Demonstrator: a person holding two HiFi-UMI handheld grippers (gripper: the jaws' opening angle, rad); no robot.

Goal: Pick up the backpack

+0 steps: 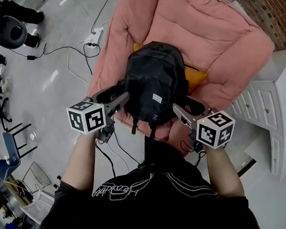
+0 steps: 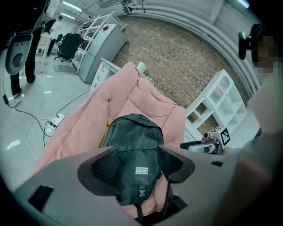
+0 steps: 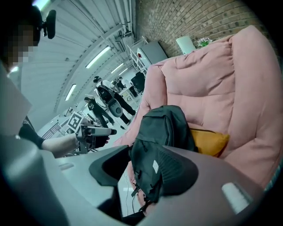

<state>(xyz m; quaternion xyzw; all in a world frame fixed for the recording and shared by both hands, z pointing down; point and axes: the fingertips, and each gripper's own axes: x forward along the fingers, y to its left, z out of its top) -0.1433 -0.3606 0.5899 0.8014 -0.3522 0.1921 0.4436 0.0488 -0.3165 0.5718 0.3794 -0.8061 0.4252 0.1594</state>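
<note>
Puffy, quilted pink lounge chair (image 1: 218, 39) bearing a rounded black woven-fabric backpack (image 1: 154, 83), upright on its seat, with a smooth orange cushion (image 1: 196, 77) behind it. Left gripper (image 2: 137, 161) and right gripper (image 3: 143, 161), their dimpled dark pads spread apart and clasping nothing, flank the backpack's lower sides.

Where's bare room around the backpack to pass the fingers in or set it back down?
Free: the pink chair back above the backpack, and its side roll at the view's left. Crowded: the orange pillow tucks against the backpack's right side, and a corded power strip clutters the floor left.
</note>
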